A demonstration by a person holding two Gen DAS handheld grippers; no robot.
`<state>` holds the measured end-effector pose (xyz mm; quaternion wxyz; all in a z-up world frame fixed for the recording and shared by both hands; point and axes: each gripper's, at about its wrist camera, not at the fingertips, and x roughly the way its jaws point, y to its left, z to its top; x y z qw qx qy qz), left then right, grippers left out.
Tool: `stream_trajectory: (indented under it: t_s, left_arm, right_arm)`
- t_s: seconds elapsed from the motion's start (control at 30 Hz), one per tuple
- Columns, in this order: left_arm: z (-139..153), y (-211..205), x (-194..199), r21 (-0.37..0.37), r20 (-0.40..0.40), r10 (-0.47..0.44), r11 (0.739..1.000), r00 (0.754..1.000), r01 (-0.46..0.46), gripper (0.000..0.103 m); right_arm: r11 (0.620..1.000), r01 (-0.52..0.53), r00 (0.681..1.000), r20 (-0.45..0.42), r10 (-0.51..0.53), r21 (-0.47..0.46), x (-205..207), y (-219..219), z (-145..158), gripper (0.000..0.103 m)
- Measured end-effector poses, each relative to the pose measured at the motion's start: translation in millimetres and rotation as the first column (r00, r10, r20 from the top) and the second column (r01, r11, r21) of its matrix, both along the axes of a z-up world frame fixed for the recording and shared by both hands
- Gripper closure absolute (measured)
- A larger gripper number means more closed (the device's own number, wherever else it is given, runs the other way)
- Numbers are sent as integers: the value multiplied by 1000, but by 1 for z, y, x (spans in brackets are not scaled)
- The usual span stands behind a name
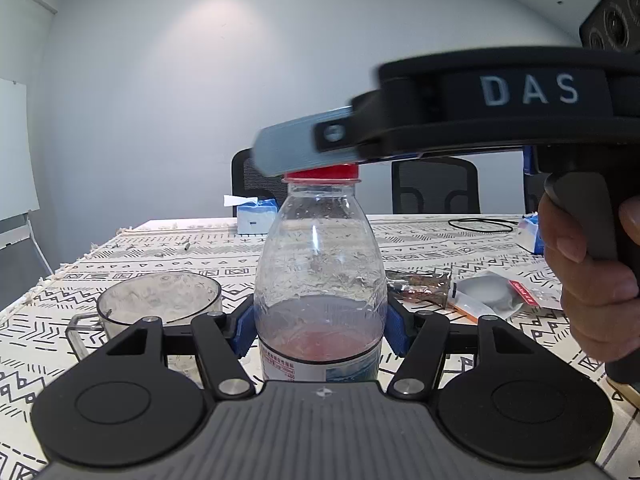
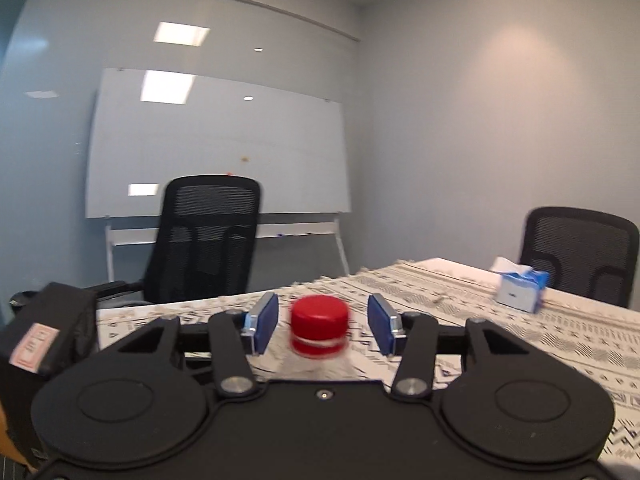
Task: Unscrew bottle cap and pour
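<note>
A clear plastic bottle (image 1: 320, 272) with a red cap (image 1: 322, 172) and a little pink liquid at its bottom stands upright in front of me. My left gripper (image 1: 320, 328) is shut on its lower body, with the blue pads pressing both sides. In the right wrist view the red cap (image 2: 319, 316) sits between the blue pads of my right gripper (image 2: 320, 322), which is open, with a gap on each side. From the left wrist view, one grey finger (image 1: 288, 152) of that gripper reaches in from the right at cap height, and a hand (image 1: 592, 280) holds its handle.
A clear measuring cup (image 1: 160, 300) stands on the patterned tablecloth (image 1: 120, 252) left of the bottle. Snack packets (image 1: 424, 286) and a white packet (image 1: 488, 296) lie to the right, a tissue box (image 1: 254, 216) and a black cable loop (image 1: 482, 226) farther back. Office chairs (image 2: 204, 236) surround the table.
</note>
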<state>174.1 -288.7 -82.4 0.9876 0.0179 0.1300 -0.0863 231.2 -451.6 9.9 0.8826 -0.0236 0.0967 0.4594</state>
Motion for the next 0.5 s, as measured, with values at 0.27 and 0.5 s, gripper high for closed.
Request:
stream_trajectory:
  t_s: [0.27, 0.5]
  left_arm:
    - [1, -1, -2, 3, 1, 5, 1000, 1000, -5, 44]
    - [1, 0, -2, 1, -1, 6, 1000, 1000, -6, 44]
  right_arm:
    - [998, -56, 998, -13, 55, -6, 1, -23, 5, 49]
    - [1000, -26, 1000, -7, 26, 8, 8, -5, 10, 46]
